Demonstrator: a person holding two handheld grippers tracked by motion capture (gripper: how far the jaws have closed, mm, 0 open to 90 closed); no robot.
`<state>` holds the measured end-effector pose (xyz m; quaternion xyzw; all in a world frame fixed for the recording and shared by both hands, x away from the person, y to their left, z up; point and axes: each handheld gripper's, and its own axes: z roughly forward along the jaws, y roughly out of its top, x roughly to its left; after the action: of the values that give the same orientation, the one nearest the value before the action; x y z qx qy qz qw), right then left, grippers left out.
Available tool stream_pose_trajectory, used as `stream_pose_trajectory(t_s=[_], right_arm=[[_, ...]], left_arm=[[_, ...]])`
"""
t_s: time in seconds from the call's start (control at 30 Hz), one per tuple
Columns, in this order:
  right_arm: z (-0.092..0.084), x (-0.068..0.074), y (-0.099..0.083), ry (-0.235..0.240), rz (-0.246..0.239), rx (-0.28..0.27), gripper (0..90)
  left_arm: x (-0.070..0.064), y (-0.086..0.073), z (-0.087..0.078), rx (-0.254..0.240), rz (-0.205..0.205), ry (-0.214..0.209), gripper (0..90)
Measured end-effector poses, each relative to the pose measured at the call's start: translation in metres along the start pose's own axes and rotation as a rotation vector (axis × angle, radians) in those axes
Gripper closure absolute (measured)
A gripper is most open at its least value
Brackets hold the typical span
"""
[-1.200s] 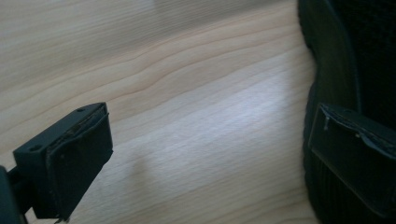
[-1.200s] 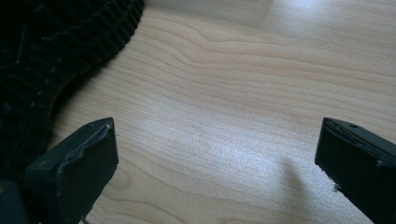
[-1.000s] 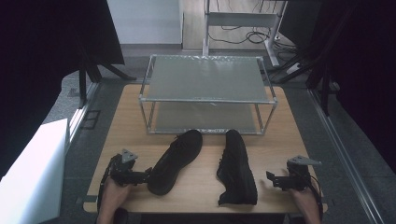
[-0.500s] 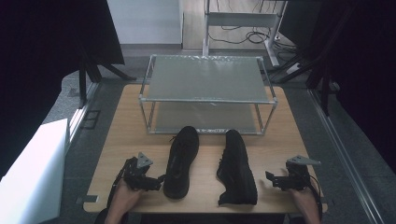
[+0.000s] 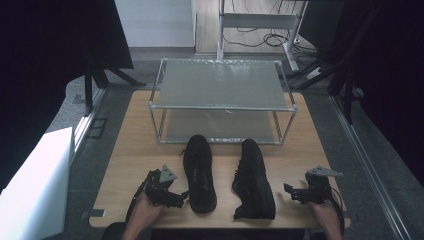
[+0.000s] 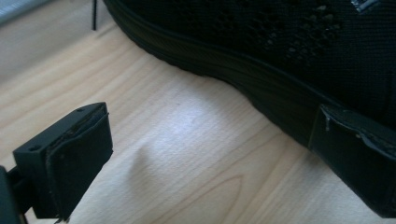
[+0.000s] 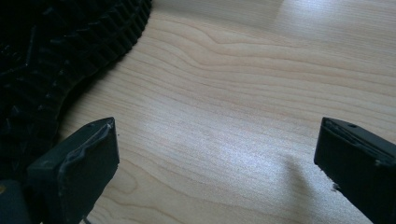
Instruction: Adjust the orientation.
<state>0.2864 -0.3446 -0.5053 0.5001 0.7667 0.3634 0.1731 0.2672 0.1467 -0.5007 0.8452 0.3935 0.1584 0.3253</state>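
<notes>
2 black shoes are seen on the wooden table (image 5: 130, 150), in front of a metal rack (image 5: 222, 97) with 2 frosted shelves. The left shoe (image 5: 199, 172) stands upright on its sole, toe pointing toward the rack. The right shoe (image 5: 254, 179) is tipped onto its side, its ridged tread turned toward the right gripper (image 5: 295, 193).

The left gripper (image 5: 176, 197) is held by the left hand (image 5: 145, 212) just beside the heel end of the left shoe. In the left gripper view its jaws are spread wide over bare wood, and one jaw is pressed against the shoe's sole edge (image 6: 261, 88); nothing is clamped between them.

The right gripper is held by the right hand (image 5: 325, 215) near the table's right front corner, apart from the right shoe. In the right gripper view its jaws are spread wide with only wood between them, and the shoe's tread (image 7: 51, 46) is seen beyond the left jaw.
</notes>
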Motion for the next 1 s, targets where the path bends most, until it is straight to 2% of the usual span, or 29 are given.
stream_pose_trajectory(t_s=[0.13,0.4,0.53,0.8,1.0], right_arm=[[-0.001,0.000,0.000,-0.001,0.003,-0.006,0.3],[-0.002,-0.001,0.001,0.000,0.004,-0.013,0.3],[-0.004,0.000,0.002,0.007,0.003,-0.024,0.3],[-0.005,0.007,0.007,0.041,-0.001,-0.041,0.1],[-0.005,0.011,0.013,0.054,-0.014,-0.041,0.0]], left_arm=[[0.004,-0.001,-0.003,-0.011,-0.020,0.017,0.0],[0.018,-0.007,-0.007,-0.013,-0.083,0.092,0.0],[0.022,-0.009,-0.008,-0.012,-0.102,0.125,0.0],[0.030,-0.012,-0.009,-0.026,-0.140,0.161,0.0],[0.033,-0.014,-0.009,-0.025,-0.156,0.170,0.0]])
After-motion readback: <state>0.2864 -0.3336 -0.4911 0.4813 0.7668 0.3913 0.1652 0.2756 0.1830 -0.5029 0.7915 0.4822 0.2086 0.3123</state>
